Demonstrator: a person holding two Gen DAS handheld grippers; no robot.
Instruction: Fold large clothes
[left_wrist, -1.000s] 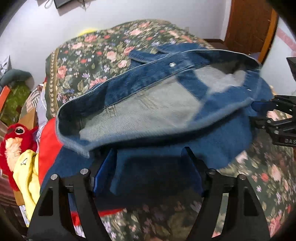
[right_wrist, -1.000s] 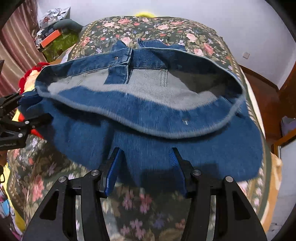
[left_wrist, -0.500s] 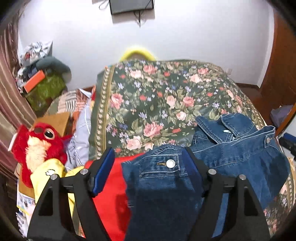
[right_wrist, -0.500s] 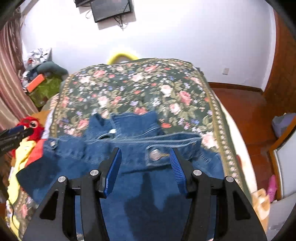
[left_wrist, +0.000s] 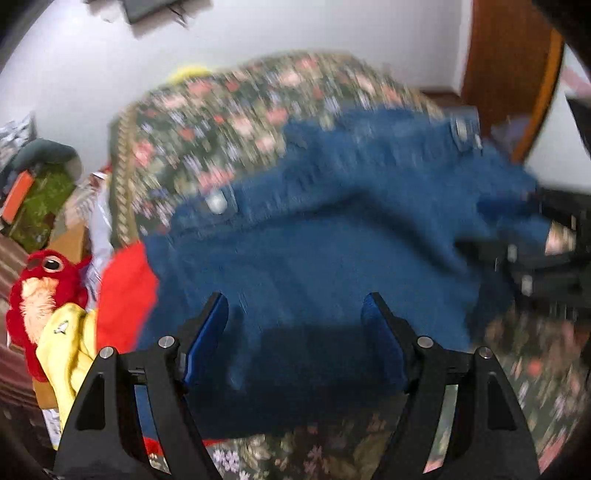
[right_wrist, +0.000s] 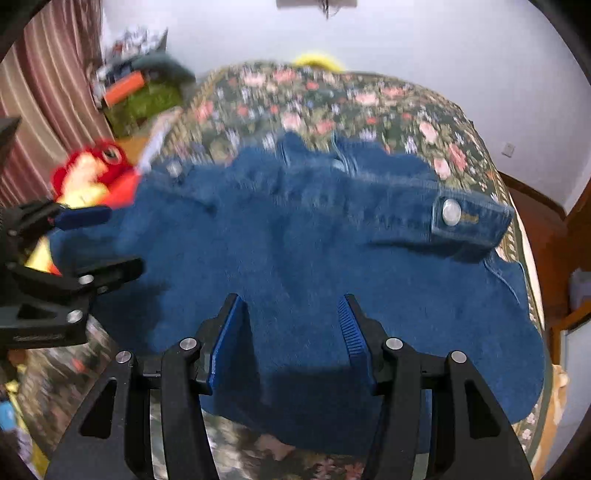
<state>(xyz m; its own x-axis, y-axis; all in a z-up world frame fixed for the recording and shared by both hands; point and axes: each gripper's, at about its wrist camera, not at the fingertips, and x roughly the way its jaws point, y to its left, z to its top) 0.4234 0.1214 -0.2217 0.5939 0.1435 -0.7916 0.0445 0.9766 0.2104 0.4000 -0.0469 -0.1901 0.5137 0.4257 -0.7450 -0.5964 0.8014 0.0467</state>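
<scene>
A blue denim jacket (left_wrist: 332, 236) lies spread on the floral bed cover (left_wrist: 229, 110), its buttoned cuffs showing at the far side; it also fills the middle of the right wrist view (right_wrist: 314, 258). My left gripper (left_wrist: 295, 314) is open, its blue pads standing over the jacket's near edge with nothing between them. My right gripper (right_wrist: 291, 317) is open too, over the near edge further right. Each gripper shows in the other's view, the right one (left_wrist: 554, 243) and the left one (right_wrist: 88, 240). Both views are motion-blurred.
A red garment (left_wrist: 125, 288), a yellow cloth (left_wrist: 66, 343) and a red plush toy (left_wrist: 40, 280) sit at the bed's left side. Cluttered boxes (right_wrist: 140, 92) and a curtain (right_wrist: 44, 92) stand far left. A wooden door (left_wrist: 509, 74) is at right.
The jacket was held up, folded open, a second ago; now it lies flat on the bed. Both grippers have let go and tilted back down over its near edge.
</scene>
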